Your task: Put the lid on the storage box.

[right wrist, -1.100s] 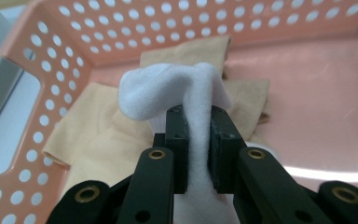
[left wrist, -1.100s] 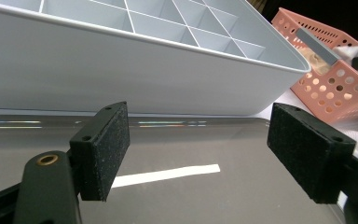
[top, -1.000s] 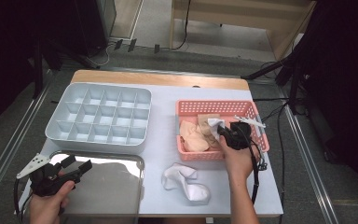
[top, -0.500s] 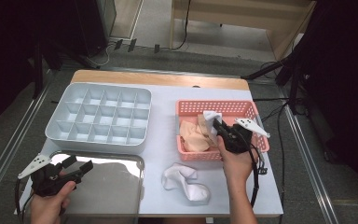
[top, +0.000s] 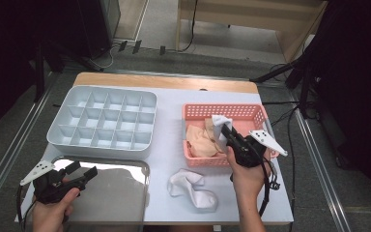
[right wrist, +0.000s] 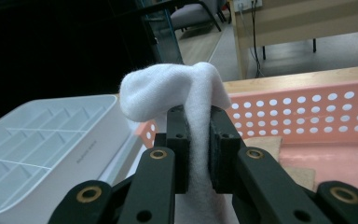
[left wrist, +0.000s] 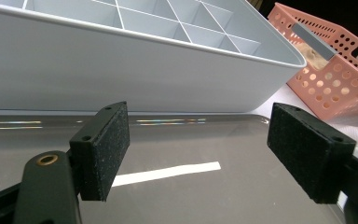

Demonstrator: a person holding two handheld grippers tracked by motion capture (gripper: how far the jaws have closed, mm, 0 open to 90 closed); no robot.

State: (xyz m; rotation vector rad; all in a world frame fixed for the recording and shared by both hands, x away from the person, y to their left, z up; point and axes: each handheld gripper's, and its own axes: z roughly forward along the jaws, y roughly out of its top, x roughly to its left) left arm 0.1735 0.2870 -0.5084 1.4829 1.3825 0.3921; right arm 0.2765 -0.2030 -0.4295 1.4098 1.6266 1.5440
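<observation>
White sock (right wrist: 186, 93) within right hand-held gripper (right wrist: 196, 140)

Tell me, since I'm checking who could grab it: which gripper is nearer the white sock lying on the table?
Right. The right gripper is over the pink basket, just beyond the loose sock; the left gripper sits across the metal tray, farther off.

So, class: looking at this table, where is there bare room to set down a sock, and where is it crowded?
Free: the shiny metal tray, the white divided organiser's cells, and the strip of table between organiser and pink perforated basket. Crowded: the basket, holding beige cloth, and the front edge by the crumpled white sock.
</observation>
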